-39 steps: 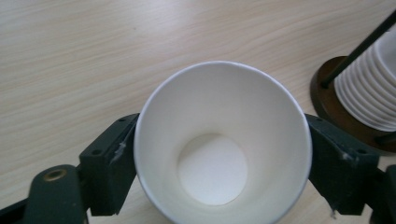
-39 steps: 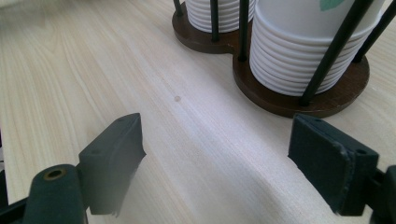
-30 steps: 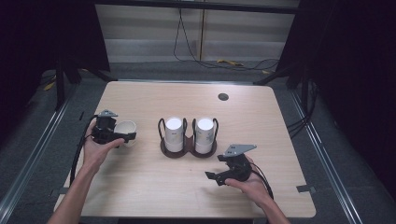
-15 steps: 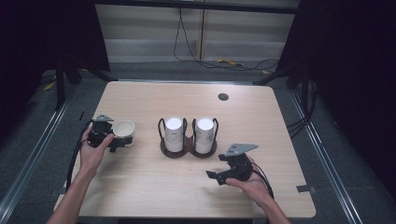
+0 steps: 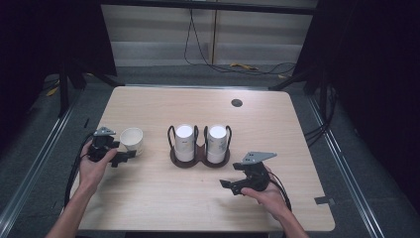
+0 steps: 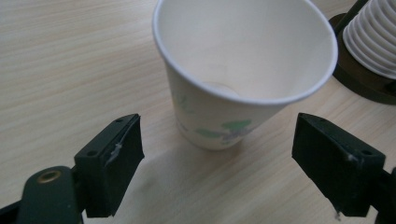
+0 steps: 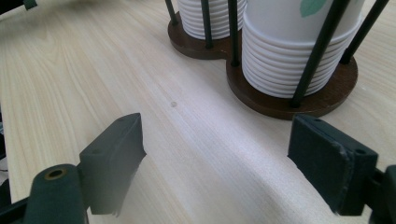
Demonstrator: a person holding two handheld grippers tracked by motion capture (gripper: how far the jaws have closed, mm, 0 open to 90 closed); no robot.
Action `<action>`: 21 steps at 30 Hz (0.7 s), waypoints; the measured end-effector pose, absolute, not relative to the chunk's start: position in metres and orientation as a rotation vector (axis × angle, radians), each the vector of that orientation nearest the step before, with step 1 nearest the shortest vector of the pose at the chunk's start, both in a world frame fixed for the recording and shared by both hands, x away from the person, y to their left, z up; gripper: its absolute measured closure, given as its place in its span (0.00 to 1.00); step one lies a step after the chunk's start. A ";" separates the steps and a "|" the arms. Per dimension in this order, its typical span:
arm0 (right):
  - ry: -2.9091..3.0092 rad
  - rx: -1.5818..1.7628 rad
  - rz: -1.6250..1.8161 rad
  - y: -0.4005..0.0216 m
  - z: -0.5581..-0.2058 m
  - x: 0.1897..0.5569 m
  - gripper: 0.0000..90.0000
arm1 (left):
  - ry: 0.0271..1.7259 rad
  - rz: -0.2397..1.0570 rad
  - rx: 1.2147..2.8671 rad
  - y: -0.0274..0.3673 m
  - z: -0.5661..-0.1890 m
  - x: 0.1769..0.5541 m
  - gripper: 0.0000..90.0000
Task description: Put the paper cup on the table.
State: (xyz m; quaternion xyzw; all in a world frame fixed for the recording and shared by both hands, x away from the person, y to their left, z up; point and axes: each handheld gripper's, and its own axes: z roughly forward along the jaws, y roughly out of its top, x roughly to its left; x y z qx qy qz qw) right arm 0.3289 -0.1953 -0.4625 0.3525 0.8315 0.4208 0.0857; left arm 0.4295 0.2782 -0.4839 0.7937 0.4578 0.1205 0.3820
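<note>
The table carries a dark cup holder with two stacks at its middle. A paper cup stands upright near the left edge; the left gripper view adds its leaf print. The left gripper, jaws spread, has backed off the cup. The right gripper waits open.

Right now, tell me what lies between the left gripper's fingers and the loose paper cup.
Nothing but bare table. In the left gripper view the left gripper stands open just short of the paper cup.
</note>
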 end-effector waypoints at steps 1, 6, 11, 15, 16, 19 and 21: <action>2.473 1.058 1.253 -0.196 -0.462 0.329 0.21 | 1.165 0.309 2.022 0.280 -0.485 0.427 0.18; 2.446 1.078 1.257 -0.199 -0.462 0.330 0.21 | 1.190 0.290 1.981 0.292 -0.489 0.418 0.18; 2.418 1.103 1.257 -0.201 -0.462 0.330 0.21 | 1.174 0.305 1.973 0.291 -0.488 0.399 0.19; 2.410 1.113 1.252 -0.202 -0.462 0.330 0.21 | 1.151 0.311 1.971 0.288 -0.484 0.380 0.20; 2.407 1.116 1.252 -0.202 -0.462 0.330 0.21 | 1.140 0.306 1.967 0.287 -0.483 0.376 0.20; 2.396 1.120 1.249 -0.202 -0.462 0.330 0.21 | 1.128 0.319 1.976 0.278 -0.484 0.365 0.20; 2.392 1.120 1.249 -0.203 -0.462 0.330 0.21 | 1.128 0.323 1.992 0.270 -0.487 0.360 0.20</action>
